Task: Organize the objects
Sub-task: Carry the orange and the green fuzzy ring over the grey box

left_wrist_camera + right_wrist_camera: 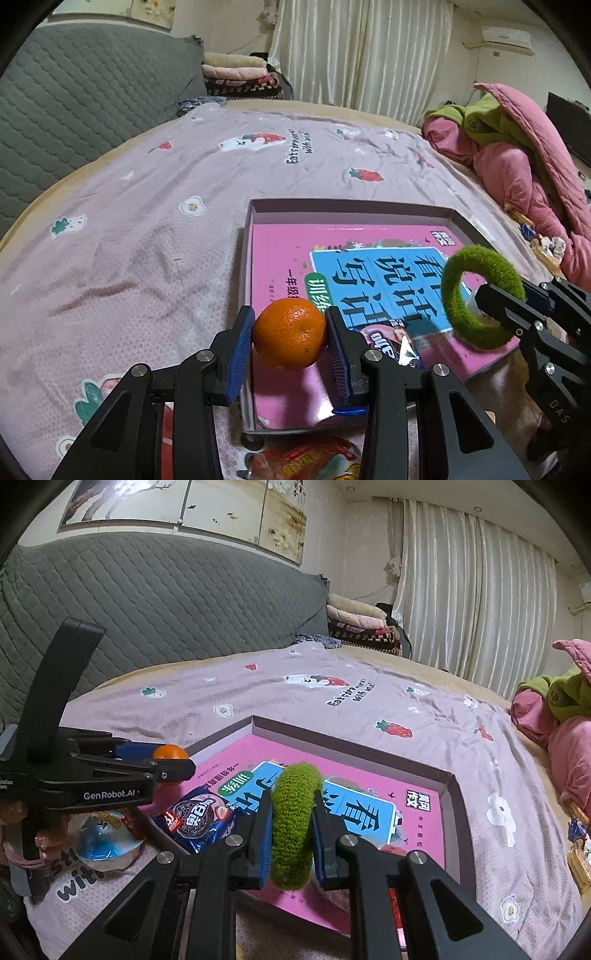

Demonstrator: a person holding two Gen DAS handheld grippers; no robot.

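Observation:
My left gripper (290, 332) is shut on an orange tangerine (289, 333), held above the near left corner of a shallow grey box (351, 211). In the right wrist view the left gripper (173, 764) and the tangerine (170, 752) appear at the left. My right gripper (291, 830) is shut on a fuzzy green ring (293, 823), held upright over the box (452, 794); that ring (480, 295) shows at the right of the left wrist view. A pink book (417, 834) lies flat in the box, with a cookie packet (199, 816) on its near corner.
The box rests on a pink printed bedspread (147, 229). A grey quilted headboard (166, 602) rises behind. Pink and green bedding (517, 155) is heaped at the right. Snack packets (306, 461) and a blue item (103, 838) lie near the box's front edge. Folded blankets (354, 624) sit by the curtains.

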